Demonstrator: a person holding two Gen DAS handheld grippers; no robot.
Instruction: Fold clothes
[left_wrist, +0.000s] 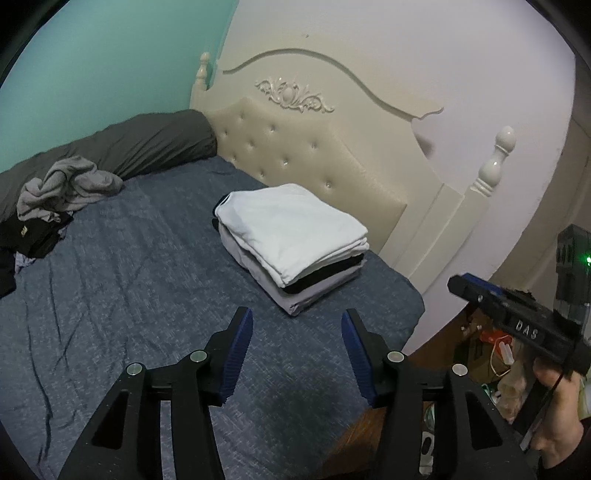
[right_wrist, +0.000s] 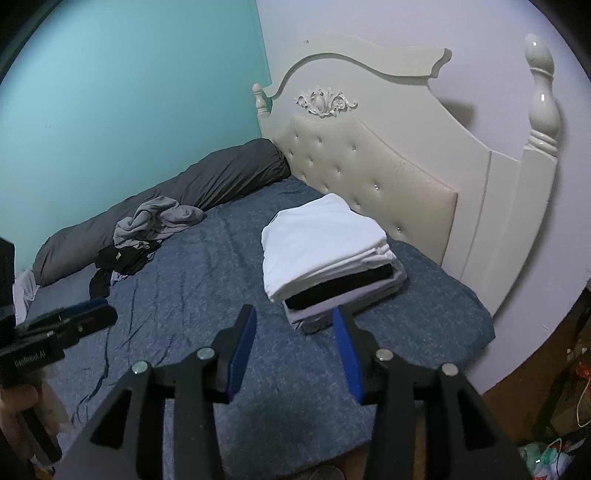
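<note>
White cotton topped the folded stack (left_wrist: 291, 236) near the cream tufted headboard (left_wrist: 314, 155): white pieces over a black layer and a pale lilac-grey one, edges squared, resting on the blue-grey bedspread (left_wrist: 129, 277). Well apart, by the dark grey bolster (left_wrist: 122, 144), lay the loose clothes — a crumpled grey garment (left_wrist: 70, 184) over a heap of black garments (left_wrist: 33, 232).

Both tools were held above the near edge of the bed, short of the stack. The left gripper (left_wrist: 297, 325) had its jaws spread wide with nothing between them; the right gripper (right_wrist: 295, 321) stood likewise agape and empty.

By my judgement the moment fell between garments: one pile done, another waiting. A next fold would call for a reach across the bed to the grey garment, lifting it clear of the black pieces and spreading it on the bare bedspread. Nothing stood in the way except the tangle itself — the grey piece overlapped the black ones and could drag them along.
</note>
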